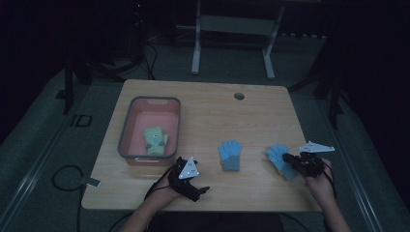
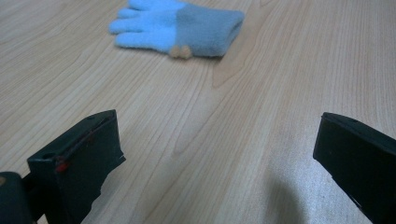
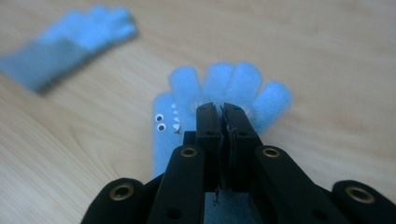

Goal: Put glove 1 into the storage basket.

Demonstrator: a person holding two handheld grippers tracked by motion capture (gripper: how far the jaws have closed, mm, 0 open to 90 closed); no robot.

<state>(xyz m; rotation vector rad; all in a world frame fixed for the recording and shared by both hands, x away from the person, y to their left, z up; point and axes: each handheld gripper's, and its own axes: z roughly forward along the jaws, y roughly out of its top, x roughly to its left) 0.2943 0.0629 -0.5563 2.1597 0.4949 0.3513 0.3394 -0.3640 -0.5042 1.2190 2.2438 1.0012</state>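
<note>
Two light-blue gloves with grey cuffs lie on the wooden table [image 1: 208,111]. One blue glove [image 1: 230,154] [image 2: 180,25] [image 3: 70,42] lies flat at the middle front, ahead of my left gripper [image 1: 202,189] [image 2: 219,121], which rests open on the table with bare wood between its jaws. The other blue glove [image 1: 278,155] [image 3: 233,84], with small googly eyes, lies at the right. My right gripper [image 1: 286,157] [image 3: 222,108] is shut on this glove's palm, just below the fingers, where the fabric puckers around the tips.
A red bin [image 1: 126,125] stands at the table's left with a green glove [image 1: 155,140] inside. A round cable hole [image 1: 239,95] sits near the far edge. A white stand's legs [image 1: 196,53] rise behind the table.
</note>
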